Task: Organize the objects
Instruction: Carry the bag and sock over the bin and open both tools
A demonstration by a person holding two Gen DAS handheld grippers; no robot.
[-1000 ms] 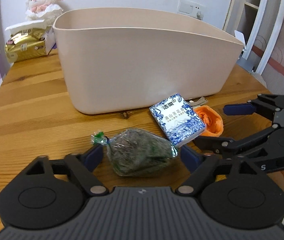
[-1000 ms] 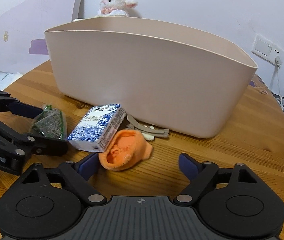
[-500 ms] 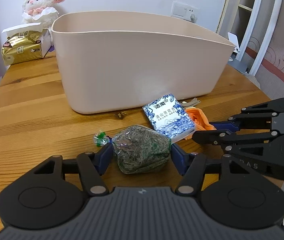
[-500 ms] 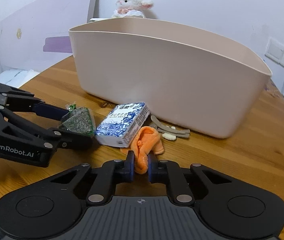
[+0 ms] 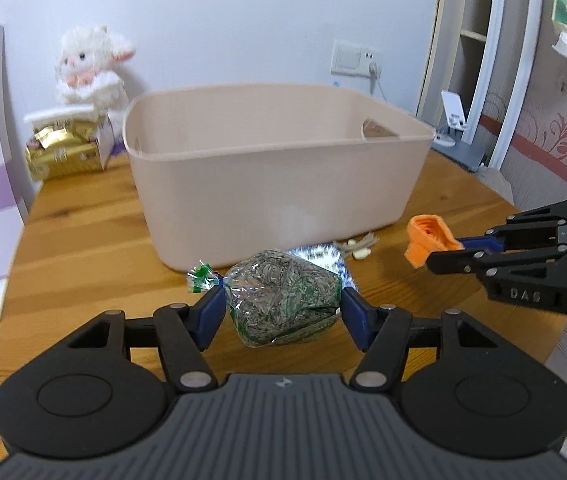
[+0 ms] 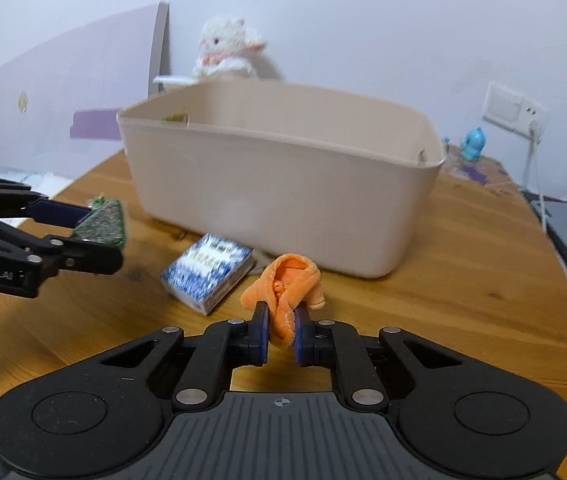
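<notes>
On the wooden table (image 5: pixel 83 248) stands a beige bin (image 5: pixel 275 184), open at the top, filling the 12 o'clock stretch of both wrist views. The left gripper (image 5: pixel 281 312) is clamped on a clear bag of dark green dried leaves (image 5: pixel 283 304), its blue pads pressing the bag's two sides; the bag's twisted green end sticks out toward 10 o'clock. The bag appears raised off the table, in front of the bin's near wall and below its rim. The right gripper (image 6: pixel 281 334) is closed on an orange cloth (image 6: pixel 285 284), pinched between its fingers, with the loose folds bunched above the pads. That cloth also looks lifted, short of the bin's wall.

Between the two grippers and the bin, a blue-and-white patterned box (image 6: pixel 207 276) lies flat on the table; in the left wrist view it is mostly hidden behind the bag. Just beyond it, against the foot of the bin, lies a small pale beige item (image 5: pixel 357 246), too blurred to name. The bin's near wall stands between both held things and its inside.

At 10 o'clock of the left view a white plush lamb (image 5: pixel 91 68) sits by the wall, with a gold tissue pack (image 5: pixel 63 156) below it. A wall socket (image 5: pixel 355 62) sits at 1 o'clock, and a small blue figure (image 6: pixel 472 145) stands at the table's far edge at 2 o'clock of the right view.
</notes>
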